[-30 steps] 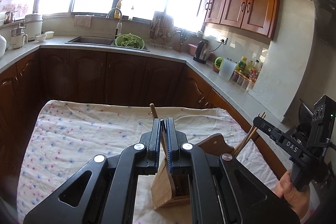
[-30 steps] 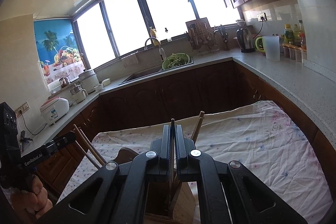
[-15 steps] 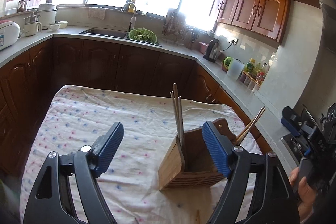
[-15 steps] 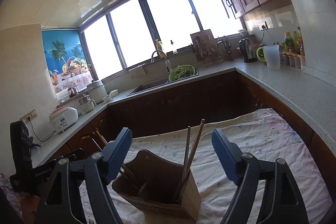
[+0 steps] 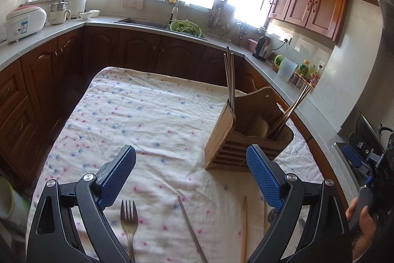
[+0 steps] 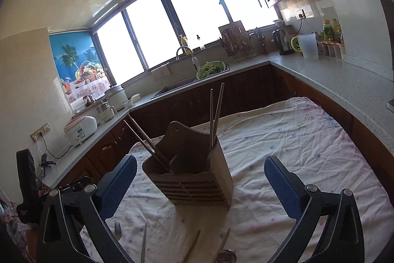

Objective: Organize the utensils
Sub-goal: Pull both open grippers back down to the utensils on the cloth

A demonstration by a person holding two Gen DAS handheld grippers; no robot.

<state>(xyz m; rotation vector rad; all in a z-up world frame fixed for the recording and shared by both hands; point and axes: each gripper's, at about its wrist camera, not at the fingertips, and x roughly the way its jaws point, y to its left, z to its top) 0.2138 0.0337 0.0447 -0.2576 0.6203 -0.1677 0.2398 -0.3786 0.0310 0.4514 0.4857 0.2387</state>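
Utensils (image 5: 128,223) on spotted tablecloth (image 5: 138,115); kitchen counters (image 5: 283,80) around.

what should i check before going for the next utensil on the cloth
1. Left gripper fingers opening, nothing between them: ok.
2. Right gripper fingers opening, nothing held: ok.
3. Wooden holder upright on the cloth: ok.
4. Chopsticks already stand in the holder: ok.
5. Fork lies loose and unobstructed on the cloth: ok.
6. Loose chopsticks near the cloth's front edge, ends cut off by the frame: cannot tell.
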